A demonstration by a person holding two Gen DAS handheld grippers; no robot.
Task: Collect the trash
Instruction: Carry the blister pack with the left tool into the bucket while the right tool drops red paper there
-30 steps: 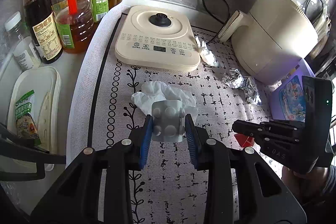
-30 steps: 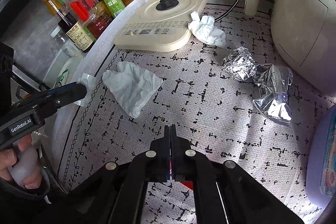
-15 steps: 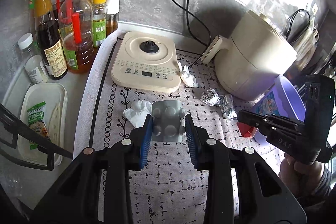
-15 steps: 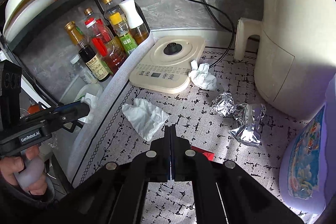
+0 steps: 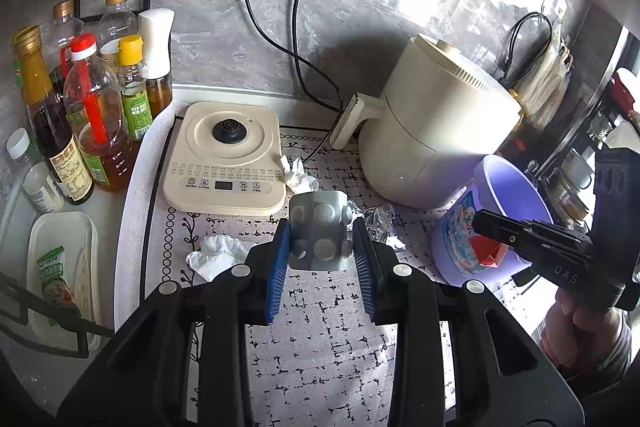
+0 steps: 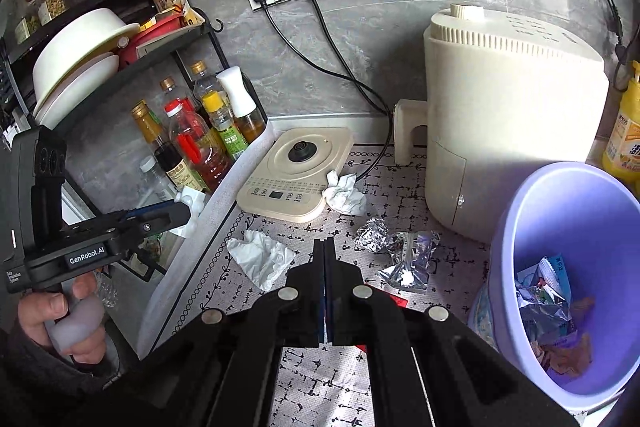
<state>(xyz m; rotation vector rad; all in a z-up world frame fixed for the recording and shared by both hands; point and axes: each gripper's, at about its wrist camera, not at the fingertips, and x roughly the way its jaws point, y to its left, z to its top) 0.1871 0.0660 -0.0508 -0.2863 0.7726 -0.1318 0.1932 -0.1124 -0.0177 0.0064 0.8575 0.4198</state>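
My left gripper is shut on a silver blister pack and holds it high above the mat. My right gripper is shut on a red wrapper, whose edge shows under the fingers; it hangs beside the purple bin, seen also in the left wrist view. The bin holds several wrappers. On the mat lie two white tissues and crumpled foil.
A cream kettle base and cream air fryer stand at the back with cords to wall sockets. Sauce bottles and a white tray are at the left. A rack with bowls is above.
Both grippers have lifted well up from the mat with their loads. The right gripper has moved toward the purple bin, which has come into full view.
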